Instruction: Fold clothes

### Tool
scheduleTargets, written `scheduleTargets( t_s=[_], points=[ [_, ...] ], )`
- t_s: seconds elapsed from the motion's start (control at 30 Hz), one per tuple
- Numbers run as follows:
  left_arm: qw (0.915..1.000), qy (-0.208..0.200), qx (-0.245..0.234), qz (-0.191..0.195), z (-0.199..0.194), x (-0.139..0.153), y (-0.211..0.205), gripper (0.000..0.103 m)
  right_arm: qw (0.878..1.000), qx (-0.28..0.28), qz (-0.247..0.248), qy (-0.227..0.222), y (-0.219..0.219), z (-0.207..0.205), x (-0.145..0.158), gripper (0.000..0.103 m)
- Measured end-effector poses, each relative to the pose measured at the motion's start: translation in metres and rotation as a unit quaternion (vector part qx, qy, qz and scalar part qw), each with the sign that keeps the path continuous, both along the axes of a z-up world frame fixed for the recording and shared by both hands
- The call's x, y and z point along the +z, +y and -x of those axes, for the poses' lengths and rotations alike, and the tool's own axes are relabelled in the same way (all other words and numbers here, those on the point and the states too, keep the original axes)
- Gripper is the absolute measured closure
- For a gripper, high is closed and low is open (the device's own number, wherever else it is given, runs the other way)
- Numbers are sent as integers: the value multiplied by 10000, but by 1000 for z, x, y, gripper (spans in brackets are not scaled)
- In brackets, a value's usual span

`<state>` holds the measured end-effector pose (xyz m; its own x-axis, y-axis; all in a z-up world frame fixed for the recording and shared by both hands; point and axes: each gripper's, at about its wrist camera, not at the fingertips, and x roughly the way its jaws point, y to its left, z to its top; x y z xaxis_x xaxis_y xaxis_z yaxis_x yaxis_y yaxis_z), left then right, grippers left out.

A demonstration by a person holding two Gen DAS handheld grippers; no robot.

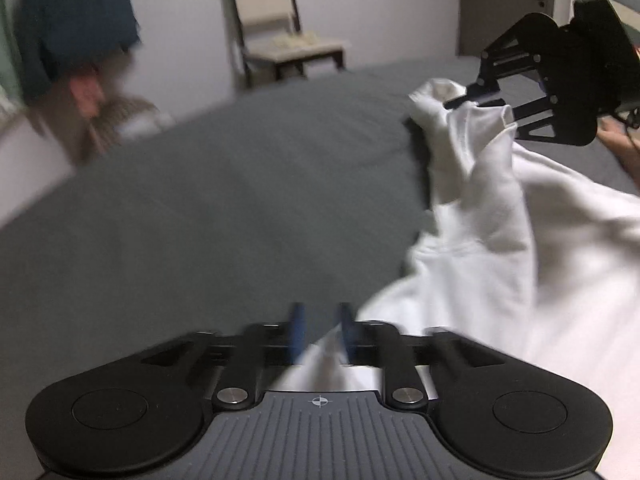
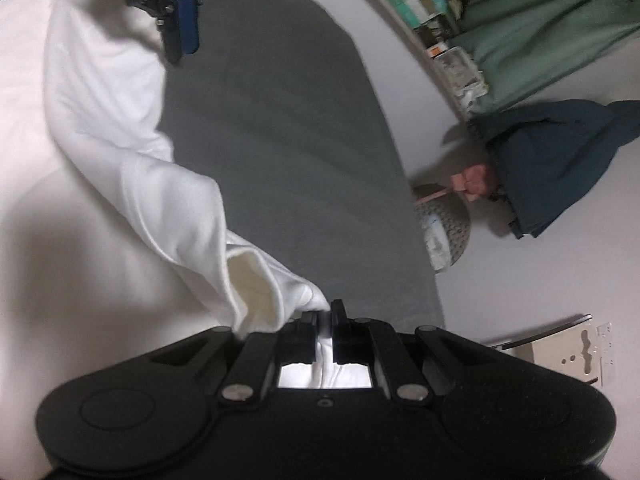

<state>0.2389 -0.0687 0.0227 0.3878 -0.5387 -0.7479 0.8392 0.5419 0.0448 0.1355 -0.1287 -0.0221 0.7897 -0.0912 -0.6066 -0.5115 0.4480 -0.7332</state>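
The white garment (image 2: 100,128) lies on the grey bed sheet (image 1: 224,200), its sleeve end drawn up into the right gripper (image 2: 324,314), whose jaws are pinched narrow on the cuff. From the left wrist view the same pinch shows at upper right, the cloth hanging down from the jaws in a loose drape to the bulk of the garment below them.

The left gripper (image 1: 322,326) has its blue fingers (image 1: 297,322) standing part open, with a fold of white cloth lying between them near the right-hand finger. I cannot see the pads pressing on it, so I judge that it grips nothing (the blur here makes this a cautious reading).

Risks, as I judge them: only one end is surely held, so a lift or pull by the right gripper could drag the whole garment across the sheet instead of laying the sleeve over. The pinch takes only a small bite of cuff, which could slip free. If the left jaws close where they stand, they may catch a stray fold and set a crooked crease.

Hard to make out: the garment runs off the frame edges behind both grippers, so its shape and the far sleeve are unseen. The left view is smeared, and the chair (image 1: 280,28) and dark blue clothing (image 2: 560,160) beyond the jaws are soft.
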Motion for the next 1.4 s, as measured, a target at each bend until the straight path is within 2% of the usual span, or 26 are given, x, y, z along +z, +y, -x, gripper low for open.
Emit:
scheduleTargets(
  t_s=[0.03, 0.13, 0.23, 0.27, 0.33, 0.37, 0.4, 0.43, 0.47, 0.53, 0.63, 0.7, 0.8, 0.9, 0.97, 1.1, 1.23, 1.33, 1.4],
  points=[
    [10000, -32, -14, 1, 0, 1, -3, 22, 9999, 57, 68, 67, -1, 6, -1, 96],
    [9992, -380, -132, 34, 5, 3, -8, 19, 9995, 129, 174, 232, -5, 19, -6, 96],
    [9992, -263, -193, -210, -4, -2, -14, 20, 9991, 139, 219, 348, -10, 29, -11, 96],
    [9988, -232, -277, -320, -6, -4, -17, 24, 9989, 146, 229, 376, -12, 31, -12, 96],
    [9974, -90, -472, -529, -7, -8, -19, 42, 9988, 167, 237, 403, -14, 34, -14, 96],
    [9963, 11, -575, -635, -7, -11, -21, 47, 9988, 162, 215, 398, -14, 35, -14, 96],
    [9952, 77, -679, -699, -6, -14, -23, 59, 9990, 153, 186, 385, -15, 35, -13, 96],
    [9947, 108, -764, -678, -2, -15, -24, 70, 9991, 142, 156, 365, -15, 35, -12, 96],
    [9948, 124, -802, -618, 3, -14, -24, 74, 9993, 131, 127, 338, -15, 36, -12, 96],
    [9947, 128, -862, -538, 9, -14, -24, 97, 9994, 124, 90, 306, -15, 35, -10, 96],
    [9946, -151, -934, -429, 22, -11, -18, 100, 9996, 59, 23, 263, -16, 28, -6, 96],
    [9964, -435, -705, -202, 26, -8, -6, 100, 9998, -30, -99, 194, -16, 23, -3, 96],
    [9960, -863, -122, 184, 28, -1, 18, 100, 9992, -213, -325, 67, -16, 11, 5, 96],
    [9895, -1230, 665, 373, 19, 6, 47, 100, 9974, -429, -571, -106, -12, -12, 14, 96],
    [9843, -1297, 1127, 411, 12, 7, 63, 100, 9930, -720, -914, -201, -9, -40, 24, 96],
    [9789, -1235, 1612, 208, 4, -1, 79, 100, 9768, -1358, -1651, -133, 1, -104, 31, 96],
    [9768, -1179, 1788, -12, 6, -12, 83, 100, 9554, -2033, -2136, 191, 9, -159, 13, 97],
    [9766, -946, 1931, -73, 4, -21, 83, 99, 9380, -2505, -2362, 400, 9, -177, -5, 97],
    [9766, -744, 2013, -122, 1, -28, 81, 98, 9247, -2754, -2616, 271, 4, -175, -10, 89]
  ],
)
